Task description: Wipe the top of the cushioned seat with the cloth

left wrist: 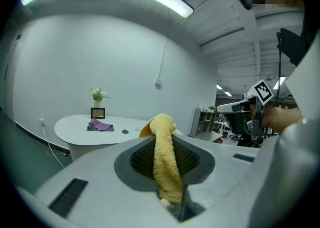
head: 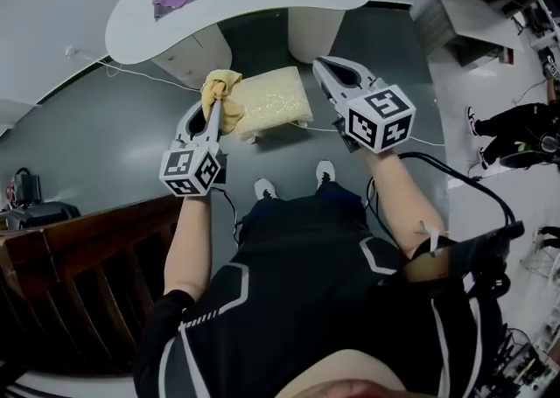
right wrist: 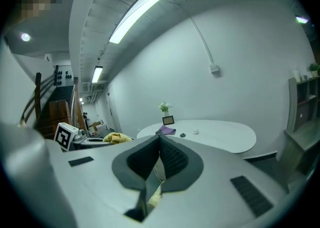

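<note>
Near the cushioned seat [head: 278,101], left claw [head: 213,108] clamps the cloth [head: 224,90]; right claw [head: 322,65] seemingly closed.

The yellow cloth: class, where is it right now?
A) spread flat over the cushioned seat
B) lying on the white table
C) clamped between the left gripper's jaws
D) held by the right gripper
C: the left gripper view shows the yellow cloth pinched in the jaws of the left gripper, while the right gripper is shut on nothing.
</note>
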